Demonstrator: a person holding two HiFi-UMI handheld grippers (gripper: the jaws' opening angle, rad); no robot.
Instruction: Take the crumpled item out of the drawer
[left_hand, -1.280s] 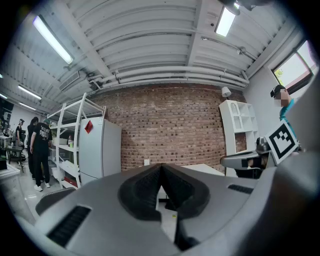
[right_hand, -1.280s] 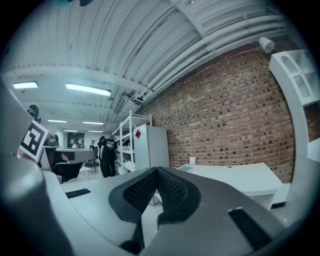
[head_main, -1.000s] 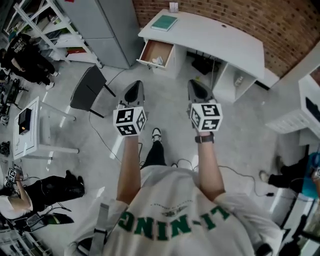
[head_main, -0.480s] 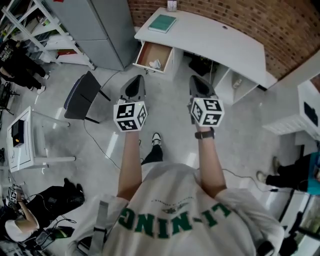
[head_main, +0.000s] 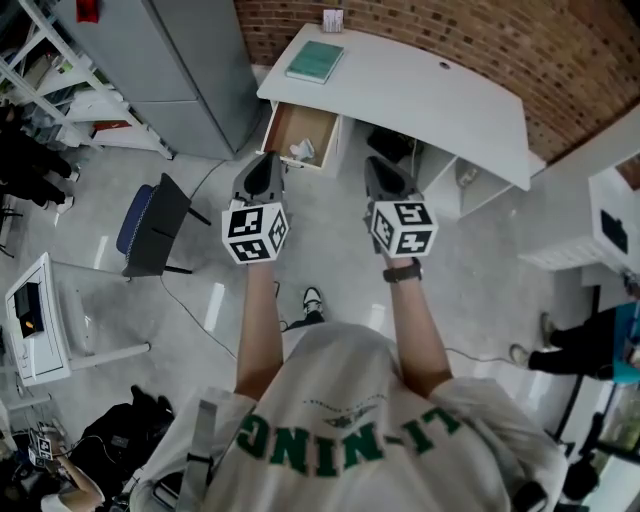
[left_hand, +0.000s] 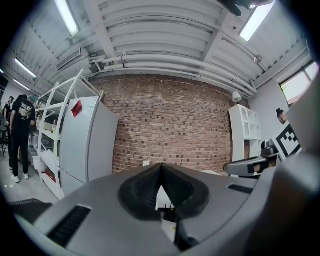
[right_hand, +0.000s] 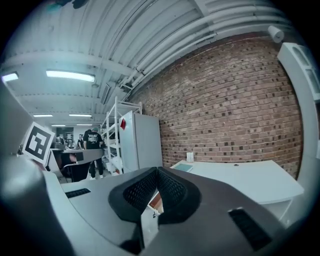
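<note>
Pretty muted palette here: a white desk (head_main: 430, 95) at 12 o'clock against a red-brown brick wall (head_main: 450, 25), with a teal book (head_main: 314, 60) on it. The drawer (head_main: 290, 118) is tan wood inside and the crumpled item (head_main: 302, 150) is white. The left gripper (head_main: 266, 160) and right gripper (head_main: 376, 164) are grey with black-and-white square patterns. The shirt (head_main: 350, 390) is white with green lettering, and the chair (head_main: 135, 220) at 9 o'clock is blue.

A brick wall (head_main: 430, 25) runs along 12 o'clock, with a curved white desk (head_main: 430, 95) against it. At 11 o'clock stands a grey cabinet (head_main: 175, 70), and white racks (head_main: 55, 60) fill 10 o'clock. The floor (head_main: 330, 240) is pale grey and glossy (it mirrors the lamps in streaks). A blue chair (head_main: 137, 215) sits at 9 o'clock, a small white table (head_main: 55, 332) at 8 o'clock and a white unit (head_main: 600, 195) at 3 o'clock. Overhead, a ribbed ceiling (left_hand: 165, 30) carries pipes (left_hand: 170, 64) and tube lights (left_hand: 66, 17). In the left gripper view, a window (left_hand: 296, 86) shows at 2 o'clock.
</note>
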